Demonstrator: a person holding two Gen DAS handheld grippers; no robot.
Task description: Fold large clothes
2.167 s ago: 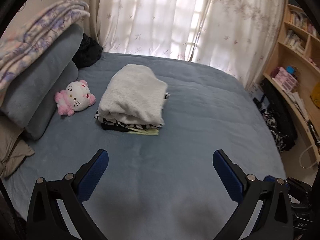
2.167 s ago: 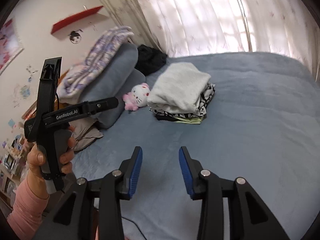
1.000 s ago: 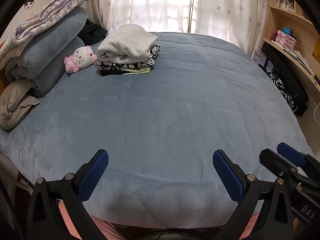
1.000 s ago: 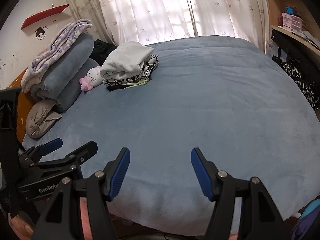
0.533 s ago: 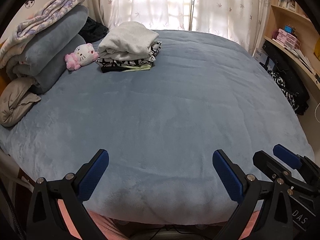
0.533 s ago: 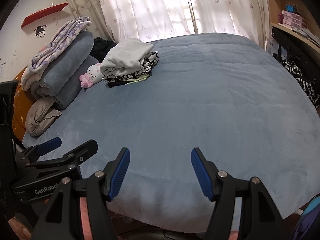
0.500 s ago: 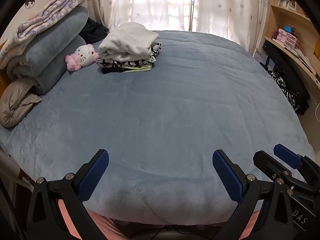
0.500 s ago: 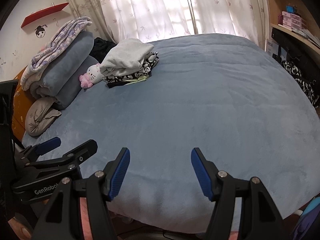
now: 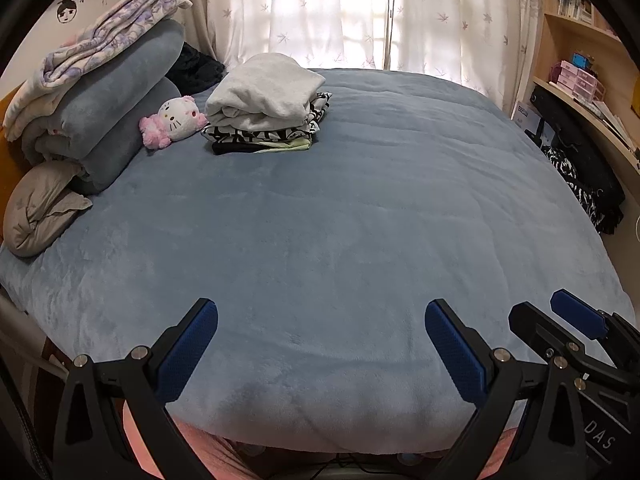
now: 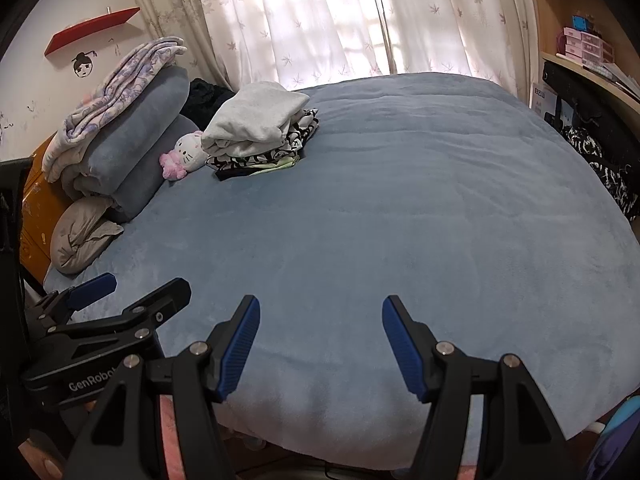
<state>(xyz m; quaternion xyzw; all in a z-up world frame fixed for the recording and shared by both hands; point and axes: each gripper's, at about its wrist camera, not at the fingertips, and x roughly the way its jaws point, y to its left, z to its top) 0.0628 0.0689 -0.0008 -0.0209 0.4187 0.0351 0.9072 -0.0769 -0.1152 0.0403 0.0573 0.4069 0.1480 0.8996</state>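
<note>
Tools both sit open and empty, left tool [image 9: 320, 340] and right tool [image 10: 320, 340] over the bare bed [image 9: 340, 220], so I'd fetch the next garment, leaving the folded stack [image 9: 268, 96] alone.

We find the blue bed cover [image 9: 340, 216] bare across its near half, middle and right side, open passage for either gripper. Obstacles crowd the far left: a stack of folded clothes [image 9: 266, 106], a pink-and-white plush toy [image 9: 174, 120] just beside it, rolled grey-blue bedding [image 9: 108, 112] under a floral blanket [image 9: 96, 40], and a beige pillow [image 9: 40, 208] at the left edge. Shelving [image 9: 584, 80] and a dark hanging garment [image 9: 580, 168] hem in the right side.
</note>
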